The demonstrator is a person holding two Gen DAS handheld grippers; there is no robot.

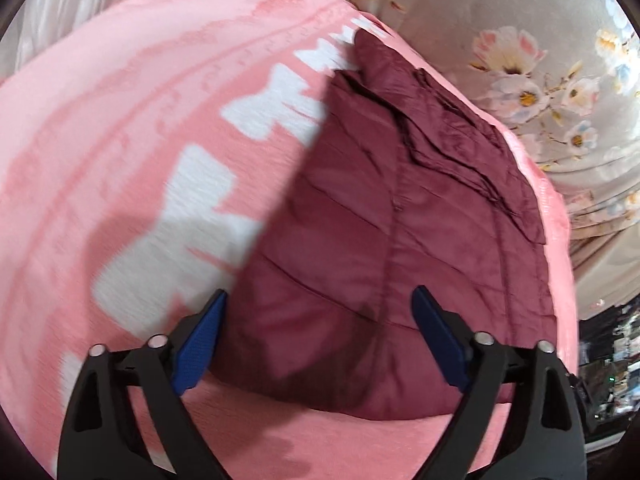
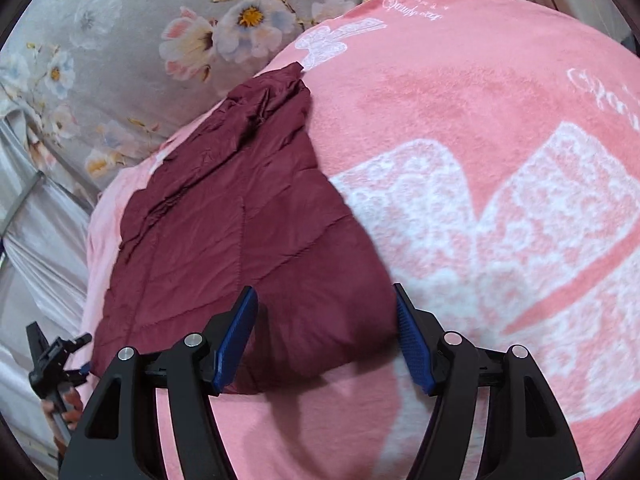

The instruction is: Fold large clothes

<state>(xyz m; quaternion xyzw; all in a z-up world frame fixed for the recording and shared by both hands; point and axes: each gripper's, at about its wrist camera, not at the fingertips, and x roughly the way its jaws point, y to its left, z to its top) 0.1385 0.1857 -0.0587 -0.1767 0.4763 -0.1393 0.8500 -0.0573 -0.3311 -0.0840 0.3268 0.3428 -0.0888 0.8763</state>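
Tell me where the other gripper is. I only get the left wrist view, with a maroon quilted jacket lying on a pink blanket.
Observer: The right gripper is open and holds nothing. The near corner of the maroon quilted jacket shows between its fingers.
Operator: Can you see the gripper I'm looking through?
Observer: Yes. The left gripper shows at the left edge of the right wrist view, with a hand around its handle.
Operator: Is there anything on the blanket that I'm missing?
Observer: There is small white script near the far edge of the pink blanket.
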